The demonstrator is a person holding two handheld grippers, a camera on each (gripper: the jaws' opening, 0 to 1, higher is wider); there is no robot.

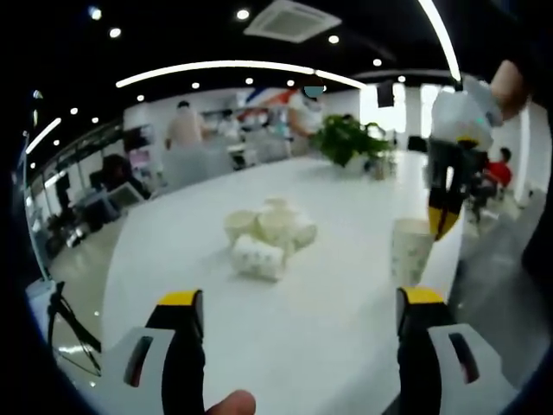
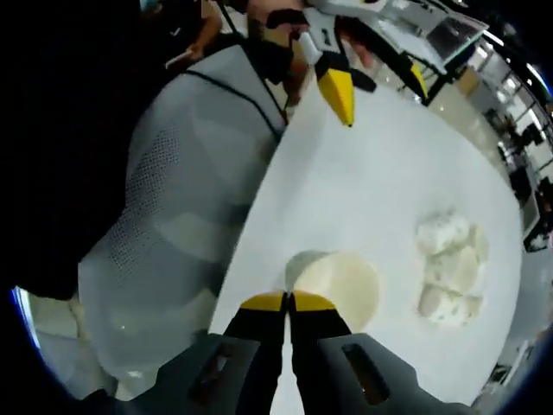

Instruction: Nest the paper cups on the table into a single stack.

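Jaws of left gripper (image 1: 294, 324) wide; right gripper (image 2: 288, 302) closed, above upright cup (image 2: 339, 287) near table (image 2: 363, 199) edge. Cup cluster (image 1: 266, 233) mid-table.

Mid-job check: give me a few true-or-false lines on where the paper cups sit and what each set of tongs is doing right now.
1. The left tongs are open with nothing between them. True.
2. The right tongs are spread wide apart. False: in the right gripper view their yellow tips sit pressed together, just above the upright paper cup.
3. A cluster of paper cups lies mid-table. True.
4. All cups are already nested in one stack. False: the upright cup stands apart from the cluster, near the edge of the white table.
5. A potted plant stands at the table's far end. True.
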